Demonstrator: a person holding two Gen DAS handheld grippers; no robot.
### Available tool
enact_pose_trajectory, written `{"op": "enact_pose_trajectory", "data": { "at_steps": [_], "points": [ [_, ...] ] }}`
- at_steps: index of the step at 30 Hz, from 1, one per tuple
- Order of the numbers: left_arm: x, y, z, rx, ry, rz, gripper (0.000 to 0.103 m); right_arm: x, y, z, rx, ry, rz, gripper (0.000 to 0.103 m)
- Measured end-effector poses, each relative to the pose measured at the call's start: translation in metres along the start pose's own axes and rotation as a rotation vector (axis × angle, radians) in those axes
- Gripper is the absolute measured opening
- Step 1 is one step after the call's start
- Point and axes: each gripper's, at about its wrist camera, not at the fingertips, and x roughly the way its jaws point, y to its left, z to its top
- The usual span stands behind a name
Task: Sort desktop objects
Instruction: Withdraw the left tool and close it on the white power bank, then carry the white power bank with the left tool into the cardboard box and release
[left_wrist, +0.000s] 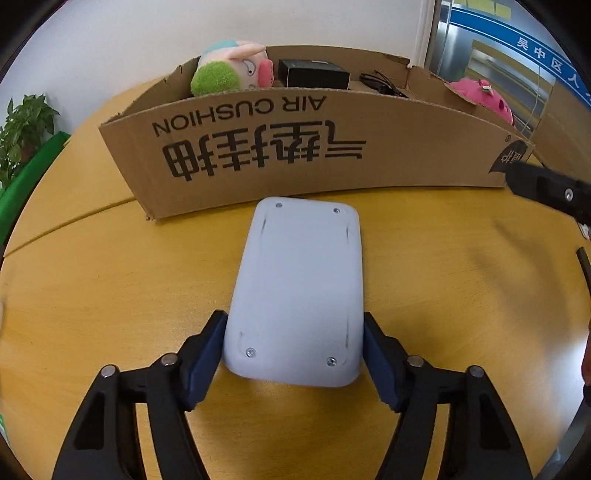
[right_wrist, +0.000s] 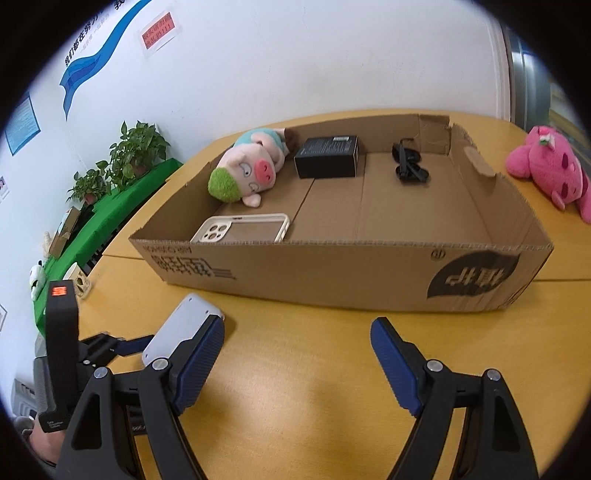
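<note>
The left gripper (left_wrist: 294, 354) clasped the near end of a pale grey device (left_wrist: 300, 288) lying flat on the yellow table (left_wrist: 92, 295), both blue pads against its sides; its underside was hidden. The right gripper (right_wrist: 297, 363) hung with jaws wide and nothing between them, and its left finger covered part of that device (right_wrist: 184, 325). Beyond stood a cardboard box (left_wrist: 295, 162) printed "AIR CUSHION" upside down above large Chinese characters. Its front wall cut off a pig plush (left_wrist: 232, 68), a black box (left_wrist: 314, 74) and a black cable (left_wrist: 380, 85). From the right wrist a phone case (right_wrist: 240, 229) also showed inside, and a pink plush (right_wrist: 546, 170) lay outside. The wall notices were too small to read.
</note>
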Motion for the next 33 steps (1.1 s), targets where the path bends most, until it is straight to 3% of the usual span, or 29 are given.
{"op": "enact_pose_trajectory", "data": {
  "at_steps": [5,11,19,21,23,27,29,33],
  "points": [
    [-0.004,-0.007,-0.004,-0.01,-0.003,-0.014,0.071,0.014,-0.003,-0.013,0.053,0.071,0.08,0.081],
    [-0.009,-0.023,-0.014,-0.029,-0.019,-0.071,0.07,0.04,0.002,-0.033,0.118,0.192,0.244,0.081],
    [-0.022,-0.046,-0.014,-0.052,-0.063,-0.155,0.07,0.048,0.01,-0.036,0.173,0.227,0.373,0.08],
    [-0.028,-0.053,-0.011,-0.039,-0.082,-0.169,0.07,0.048,0.013,-0.038,0.17,0.235,0.398,0.077],
    [-0.031,-0.059,-0.007,-0.02,-0.09,-0.184,0.07,0.05,0.016,-0.04,0.174,0.251,0.415,0.058],
    [-0.026,-0.065,-0.005,-0.004,-0.077,-0.188,0.07,0.047,0.012,-0.04,0.188,0.234,0.414,0.053],
    [-0.024,-0.065,-0.006,-0.011,-0.069,-0.207,0.069,0.043,0.007,-0.038,0.199,0.215,0.407,0.041],
    [-0.027,-0.072,-0.001,-0.004,-0.085,-0.21,0.069,0.032,0.003,-0.032,0.185,0.171,0.395,0.038]
  ]
}}
